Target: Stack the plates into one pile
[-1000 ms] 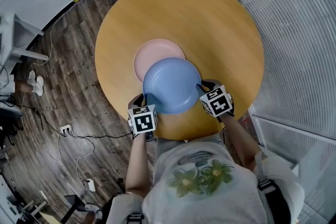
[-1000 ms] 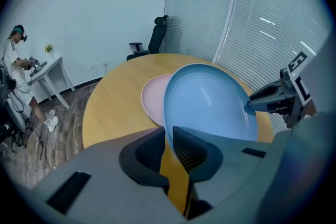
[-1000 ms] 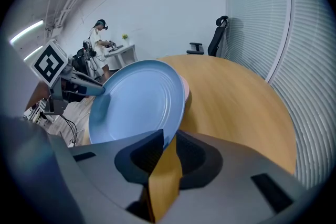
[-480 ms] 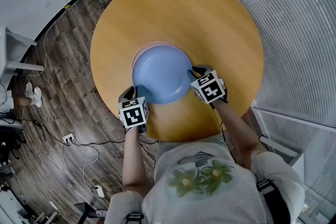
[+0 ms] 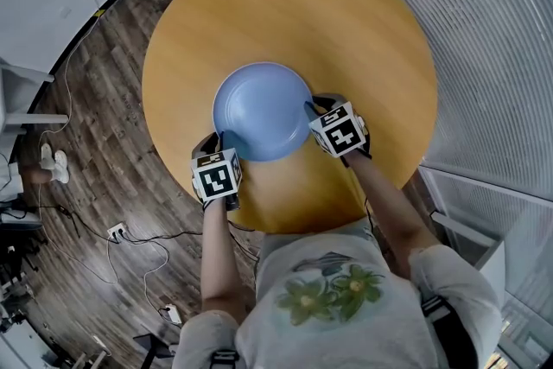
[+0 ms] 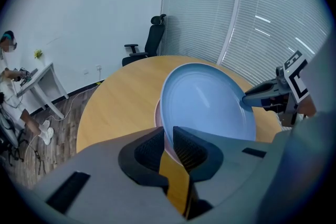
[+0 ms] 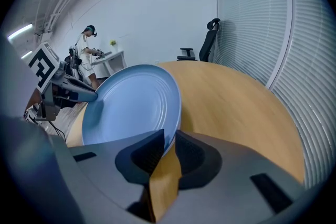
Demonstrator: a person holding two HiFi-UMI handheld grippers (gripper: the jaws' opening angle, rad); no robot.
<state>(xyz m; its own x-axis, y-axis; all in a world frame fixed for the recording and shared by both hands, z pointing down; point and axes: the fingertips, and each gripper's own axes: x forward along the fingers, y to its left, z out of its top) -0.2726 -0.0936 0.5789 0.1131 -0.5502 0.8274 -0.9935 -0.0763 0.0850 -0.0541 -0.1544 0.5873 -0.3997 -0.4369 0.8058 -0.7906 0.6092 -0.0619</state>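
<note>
Head view: blue plate (image 5: 262,111) is square over the pink plate (image 6: 157,113); left gripper (image 5: 221,140) and right gripper (image 5: 312,110) pinch opposite rims, right jaws just closing tighter.

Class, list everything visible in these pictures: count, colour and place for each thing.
table: one, light wood, round, mid-room.
blue plate: one, blue, held at both rims over the pink plate.
pink plate: one, pink, on table beneath blue plate, only its edge showing.
office chair: one, black, beyond table.
desk: one, white, by the wall.
cables: several, black and white, on floor.
left gripper: one, grey, shut on blue plate's rim.
right gripper: one, grey, jaws just closing further, shut on blue plate's opposite rim.
</note>
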